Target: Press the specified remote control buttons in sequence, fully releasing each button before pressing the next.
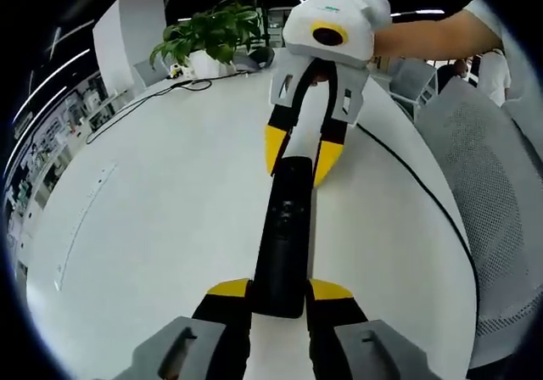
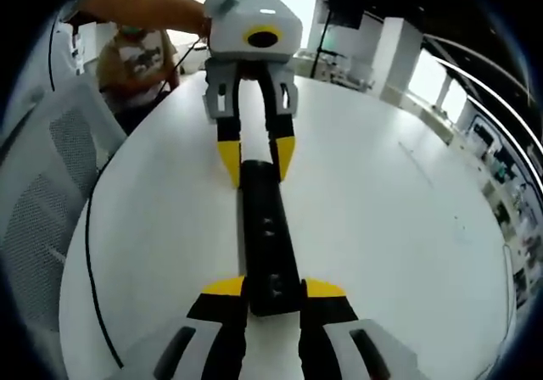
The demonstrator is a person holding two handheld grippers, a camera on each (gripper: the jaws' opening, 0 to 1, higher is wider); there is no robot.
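A long black remote control lies lengthwise on the white table, buttons facing up. My left gripper is shut on its near end, with yellow-tipped jaws pressed against both sides. My right gripper faces it from the far side, held by a person's gloved hand, and its yellow tips clamp the remote's other end. In the right gripper view the same remote runs from my right gripper at the bottom up to my left gripper, held between the two.
A black cable curves along the table's right side and another runs toward a potted plant at the back. A grey mesh chair stands by the table edge. A seated person is beyond the table.
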